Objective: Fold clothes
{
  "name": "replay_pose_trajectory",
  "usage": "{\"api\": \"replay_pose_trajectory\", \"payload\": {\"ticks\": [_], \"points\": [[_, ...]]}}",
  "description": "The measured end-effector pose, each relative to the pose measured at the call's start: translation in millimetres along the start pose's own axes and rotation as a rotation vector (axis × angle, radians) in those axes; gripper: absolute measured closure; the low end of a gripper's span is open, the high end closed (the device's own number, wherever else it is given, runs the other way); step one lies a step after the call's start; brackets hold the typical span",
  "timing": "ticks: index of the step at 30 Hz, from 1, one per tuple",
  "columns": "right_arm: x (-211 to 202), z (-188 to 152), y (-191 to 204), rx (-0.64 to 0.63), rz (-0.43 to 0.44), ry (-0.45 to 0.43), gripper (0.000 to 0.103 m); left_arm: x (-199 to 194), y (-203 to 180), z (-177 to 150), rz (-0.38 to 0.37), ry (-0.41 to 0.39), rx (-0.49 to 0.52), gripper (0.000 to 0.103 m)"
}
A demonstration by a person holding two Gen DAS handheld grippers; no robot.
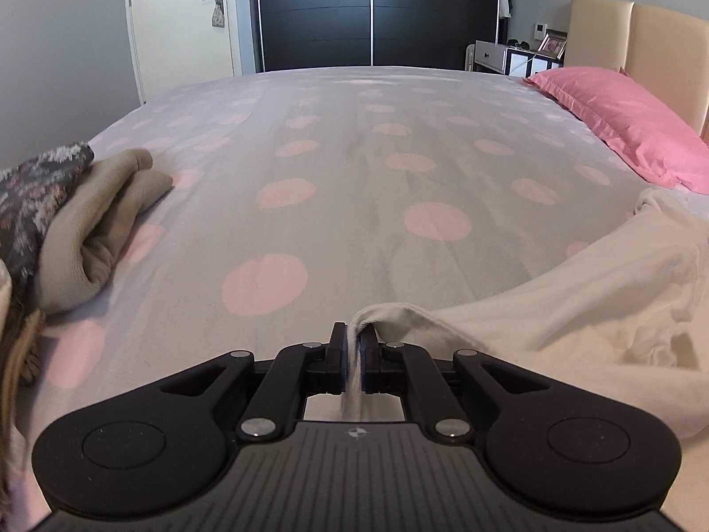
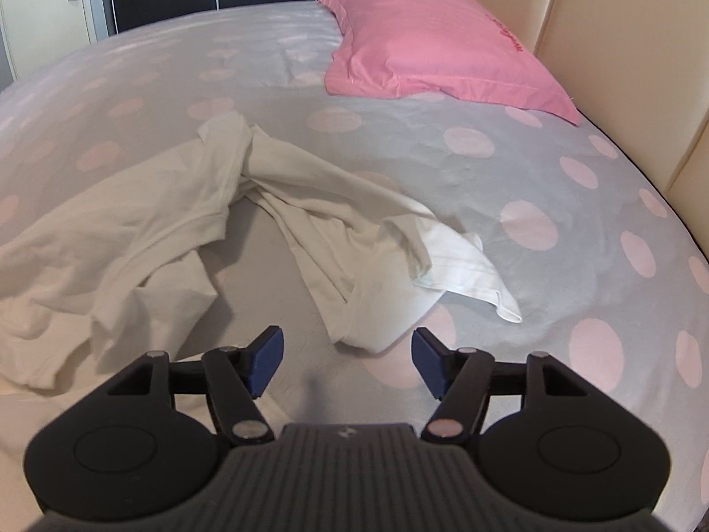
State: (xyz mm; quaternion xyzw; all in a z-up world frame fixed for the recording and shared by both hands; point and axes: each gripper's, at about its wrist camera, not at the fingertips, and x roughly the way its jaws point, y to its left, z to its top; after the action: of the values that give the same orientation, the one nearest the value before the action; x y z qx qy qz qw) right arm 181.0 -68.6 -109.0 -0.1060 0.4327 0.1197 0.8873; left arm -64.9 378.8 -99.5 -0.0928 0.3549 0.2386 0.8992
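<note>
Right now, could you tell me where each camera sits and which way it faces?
Left wrist: sits on the left gripper, facing across the bed toward the dark wardrobe; its shut jaws pinch the white shirt.
Right wrist: sits on the right gripper, angled down at the crumpled white shirt; its open jaws hold nothing.
Shared: shirt, spotted bed cover, pink pillow.

A shirt lies crumpled on the bed, spread from the near left toward the middle. One edge of it sits between the left gripper jaws. A pillow lies behind it, against the headboard. Folded clothes are stacked at the bed's left edge, well apart from the shirt. A wardrobe stands beyond the bed.
</note>
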Motion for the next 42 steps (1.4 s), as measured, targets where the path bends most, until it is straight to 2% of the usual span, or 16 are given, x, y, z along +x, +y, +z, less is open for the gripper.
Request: {"api": "replay_pose_trajectory", "payload": {"ticks": [4,5,6,8,9,11,14,19,23,27,30,33,37,40,42], "points": [[30.6,4.4,2.1,-0.021,-0.043,0.034,0.04,18.5,5.7,-2.1,-0.02,0.052,-0.053,0.1],[36.8,5.0,1.3,-0.026,-0.056,0.042,0.049,22.3,6.7,-2.2,-0.024,0.057,-0.062,0.1],[42.9,5.6,-0.5,-0.022,-0.063,0.062,0.064,25.1,6.9,-3.1,-0.025,0.061,-0.062,0.1],[50.1,7.2,-6.0,0.013,-0.048,0.09,0.079,27.3,6.4,-4.6,-0.024,0.061,-0.057,0.1],[49.9,9.0,-7.9,0.026,-0.051,0.09,0.085,27.6,6.5,-4.8,-0.025,0.058,-0.057,0.1],[45.3,13.8,-10.7,0.047,-0.075,0.077,0.089,27.1,7.7,-4.5,-0.023,0.046,-0.062,0.099],[26.0,22.5,-16.1,0.083,-0.123,0.007,0.09,18.7,11.2,-2.4,0.001,-0.005,-0.092,0.098],[-18.8,30.9,-40.6,0.193,-0.26,-0.109,0.091,-17.2,10.8,7.1,0.057,-0.151,-0.102,0.098],[-55.8,24.3,-72.0,0.314,-0.35,-0.165,0.091,-40.2,17.1,12.1,0.081,-0.185,-0.148,0.098],[-83.7,12.9,-94.4,0.379,-0.437,-0.187,0.091,-50.2,32.4,12.4,0.084,-0.161,-0.233,0.098],[-94.7,0.3,-111.0,0.439,-0.418,-0.157,0.091,-55.6,35.7,10.2,0.087,-0.144,-0.244,0.098],[-92.2,-11.9,-115.6,0.423,-0.393,-0.093,0.091,-48.4,33.0,8.2,0.104,-0.081,-0.212,0.097],[-86.1,-23.2,-114.8,0.404,-0.392,-0.027,0.085,-51.2,37.2,2.0,0.143,-0.042,-0.253,0.074],[-91.9,-23.9,-113.2,0.389,-0.369,-0.039,0.069,-61.1,35.1,0.8,0.163,-0.033,-0.257,0.058],[-96.4,-22.7,-108.8,0.361,-0.328,-0.06,0.069,-68.7,29.0,1.0,0.159,-0.041,-0.24,0.053]]}}
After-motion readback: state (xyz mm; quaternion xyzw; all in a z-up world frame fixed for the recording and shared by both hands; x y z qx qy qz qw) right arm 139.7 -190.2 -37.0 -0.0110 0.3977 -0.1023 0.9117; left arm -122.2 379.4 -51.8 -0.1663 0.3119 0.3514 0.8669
